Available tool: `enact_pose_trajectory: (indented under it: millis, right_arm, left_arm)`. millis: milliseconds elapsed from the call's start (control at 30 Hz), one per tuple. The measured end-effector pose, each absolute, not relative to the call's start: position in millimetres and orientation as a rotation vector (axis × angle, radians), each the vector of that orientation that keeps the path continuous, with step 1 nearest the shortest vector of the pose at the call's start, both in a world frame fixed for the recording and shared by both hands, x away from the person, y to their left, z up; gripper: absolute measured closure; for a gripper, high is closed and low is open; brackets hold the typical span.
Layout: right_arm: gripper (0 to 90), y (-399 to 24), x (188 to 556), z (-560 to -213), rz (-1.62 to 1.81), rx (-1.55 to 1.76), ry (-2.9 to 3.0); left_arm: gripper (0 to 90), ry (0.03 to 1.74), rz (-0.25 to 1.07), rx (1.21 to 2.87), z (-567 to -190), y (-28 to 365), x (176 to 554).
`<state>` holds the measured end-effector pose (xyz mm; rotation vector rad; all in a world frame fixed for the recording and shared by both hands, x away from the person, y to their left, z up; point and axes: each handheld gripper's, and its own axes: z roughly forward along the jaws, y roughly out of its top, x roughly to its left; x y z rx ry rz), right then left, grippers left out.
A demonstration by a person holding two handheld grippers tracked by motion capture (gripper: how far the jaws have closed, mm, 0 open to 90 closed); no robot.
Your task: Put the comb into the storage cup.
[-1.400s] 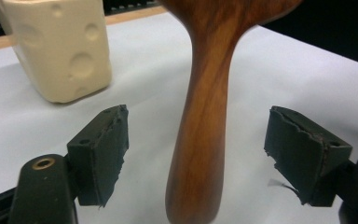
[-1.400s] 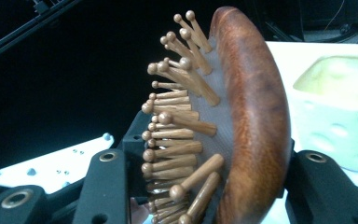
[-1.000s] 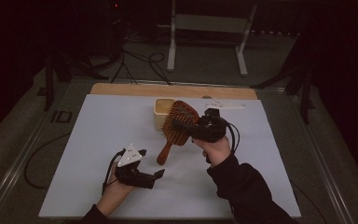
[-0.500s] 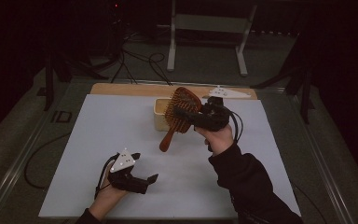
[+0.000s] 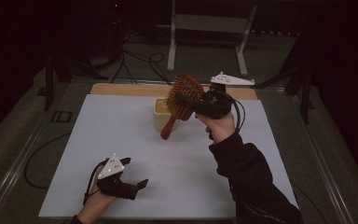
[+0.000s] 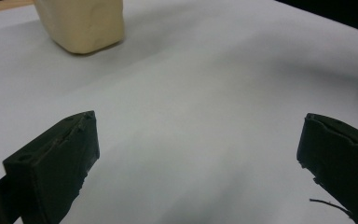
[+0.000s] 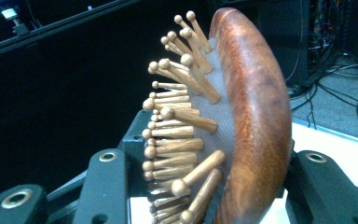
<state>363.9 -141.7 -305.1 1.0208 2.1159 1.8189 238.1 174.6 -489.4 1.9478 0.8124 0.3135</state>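
A brown wooden hairbrush [image 5: 182, 102] with wooden pins hangs in the air above the table, handle slanting down toward the front left. My right gripper [image 5: 191, 103] is shut on its head. In the right gripper view the brush head [image 7: 242, 135] stands between the two black jaws, pins toward the left jaw. My left gripper [image 5: 135, 173] rests low near the front left of the white table sheet [image 5: 121, 135], open, with nothing between its fingers [image 6: 56, 158]. A cream box [image 5: 160, 112] stands just behind the brush; it is also at the top of the left gripper view as the cream box [image 6: 81, 23].
A wooden board edge [image 5: 121, 88] runs along the back of the table. A metal stand [image 5: 205, 32] and cables [image 5: 140, 60] lie on the dark floor beyond. Metal rails [image 5: 23, 158] border the table on both sides.
My right gripper has lifted the hairbrush up off the table and farther back. My left gripper has drawn toward the front edge of the table.
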Motion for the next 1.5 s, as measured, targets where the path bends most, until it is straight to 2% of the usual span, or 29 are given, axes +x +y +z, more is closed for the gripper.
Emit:
enact_pose_trajectory:
  millis: [367, 867, 1500]
  right_arm:
    - [50.5, -141, 381, -285, 1.795, 1.019, 2.058]
    - [50.5, -135, 409, -268, 1.766, 1.027, 1.989]
    - [50.5, -111, 452, -275, 1.681, 1.081, 1.964]
  left_arm:
    - [0.0, 0.842, 0.331, 1.914, -493, 194, 227]
    - [0.0, 0.837, 0.369, 1.888, -495, 199, 225]
    - [0.0, 0.82, 0.368, 1.875, -495, 201, 224]
